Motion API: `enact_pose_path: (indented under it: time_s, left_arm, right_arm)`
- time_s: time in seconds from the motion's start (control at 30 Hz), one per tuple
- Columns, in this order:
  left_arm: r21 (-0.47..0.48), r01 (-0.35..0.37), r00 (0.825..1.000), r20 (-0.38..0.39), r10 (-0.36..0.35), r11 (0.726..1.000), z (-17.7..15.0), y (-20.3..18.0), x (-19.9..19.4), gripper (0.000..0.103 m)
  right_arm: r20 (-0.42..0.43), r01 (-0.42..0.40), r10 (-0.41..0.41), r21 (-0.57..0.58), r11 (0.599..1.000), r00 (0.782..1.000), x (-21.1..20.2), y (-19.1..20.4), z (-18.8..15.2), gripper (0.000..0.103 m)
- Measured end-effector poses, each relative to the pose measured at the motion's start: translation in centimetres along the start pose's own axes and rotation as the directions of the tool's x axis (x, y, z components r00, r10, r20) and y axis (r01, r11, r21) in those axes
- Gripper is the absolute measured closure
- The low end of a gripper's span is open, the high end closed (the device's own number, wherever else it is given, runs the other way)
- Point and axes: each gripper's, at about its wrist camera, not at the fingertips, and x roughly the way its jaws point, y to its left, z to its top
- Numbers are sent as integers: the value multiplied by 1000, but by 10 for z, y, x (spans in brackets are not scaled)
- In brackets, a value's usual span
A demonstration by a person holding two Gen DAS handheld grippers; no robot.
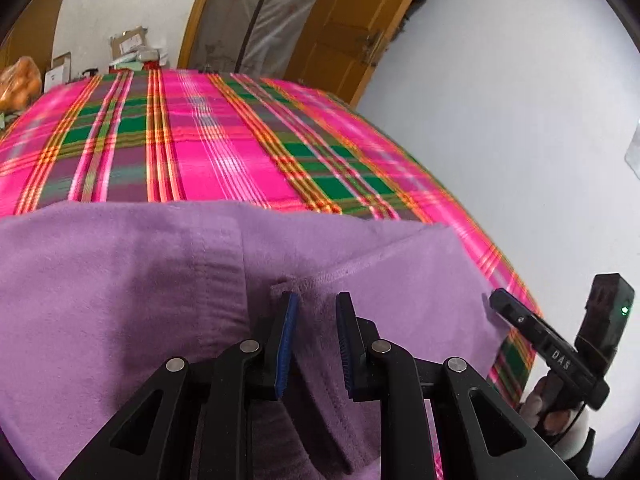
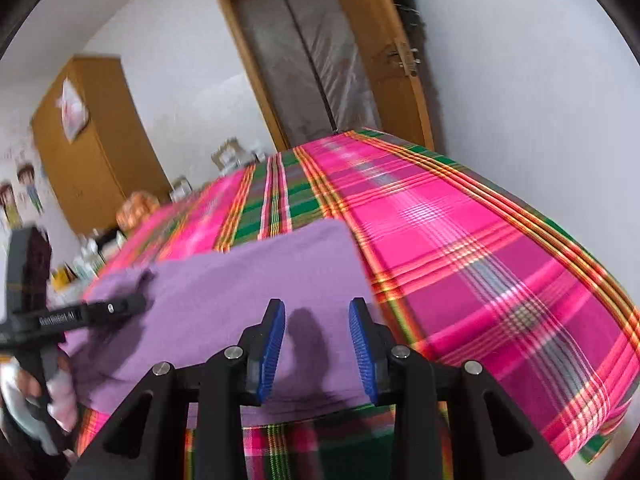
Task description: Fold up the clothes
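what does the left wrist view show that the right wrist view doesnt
Only the left wrist view: a stitched hem fold of the purple garment rising between the left gripper fingers, and the right gripper seen from outside, low at the right.

Only the right wrist view: the right gripper open above flat purple cloth, a wooden wardrobe, cartoon wall stickers, and the left gripper seen from outside.

Both: the purple garment on the pink plaid cover and the wooden door frame.

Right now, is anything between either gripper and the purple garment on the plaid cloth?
Nothing visible. The left gripper has a fold of the purple fabric garment between its open pads; the right gripper hovers open above it.
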Motion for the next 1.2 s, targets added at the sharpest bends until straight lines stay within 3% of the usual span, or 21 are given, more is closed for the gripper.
enact_pose_path:
  time_s: [0.2,0.37,0.53,0.7,0.87,1.2]
  left_arm:
    - [59,49,998,28,-50,997,-27,-21,-27,82]
    - [116,94,996,-9,-94,989,-57,-38,-33,82]
    - [116,99,995,-8,-99,988,-69,-40,-28,82]
    - [88,139,990,10,-141,986,-70,-31,-29,82]
    - [93,154,987,30,-157,984,-73,-28,-30,82]
    - [84,170,984,36,-174,982,-74,-24,-31,82]
  right_arm:
    - [30,-76,73,139,987,997,-15,-34,7,64]
    - [-7,-128,135,264,956,991,-10,-53,3,62]
    - [-54,-109,125,235,966,991,-6,-47,5,59]
    - [-154,-49,67,118,992,986,0,-31,10,58]
    - [-254,-83,111,120,989,961,-5,-29,11,55]
    - [-385,-98,216,303,948,897,12,-49,28,55]
